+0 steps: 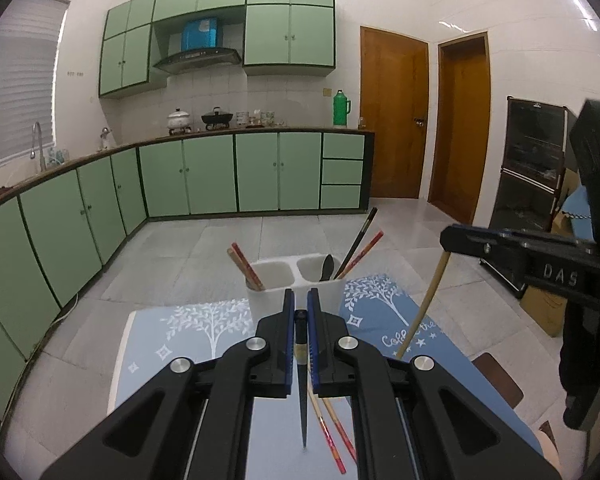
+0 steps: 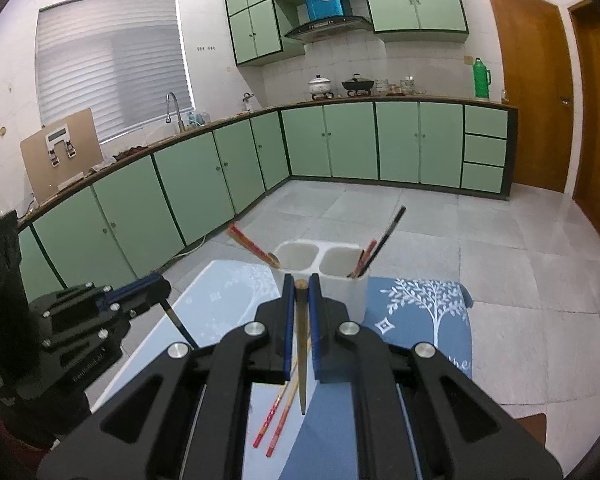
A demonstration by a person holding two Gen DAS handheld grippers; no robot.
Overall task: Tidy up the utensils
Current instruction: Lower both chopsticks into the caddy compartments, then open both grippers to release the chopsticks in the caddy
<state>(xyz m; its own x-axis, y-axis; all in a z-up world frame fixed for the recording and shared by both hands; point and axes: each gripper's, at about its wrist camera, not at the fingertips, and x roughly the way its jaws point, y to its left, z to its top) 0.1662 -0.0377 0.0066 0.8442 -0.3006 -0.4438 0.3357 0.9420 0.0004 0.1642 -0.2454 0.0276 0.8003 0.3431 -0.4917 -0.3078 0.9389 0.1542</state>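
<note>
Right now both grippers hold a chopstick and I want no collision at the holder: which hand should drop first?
Probably left. The left gripper, shut on the black chopstick, sits nearly centred behind the white holder. The right gripper, gripping the tan chopstick, looks similarly near, so the advantage is slight.

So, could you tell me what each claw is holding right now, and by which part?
The left claw is shut on a black chopstick near its thick upper end. The right claw is shut on a tan chopstick, also near its thick end.

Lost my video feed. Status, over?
Left gripper shut on black chopstick. Right gripper shut on tan chopstick. Holder ahead, unobstructed. Two red chopsticks on table.
</note>
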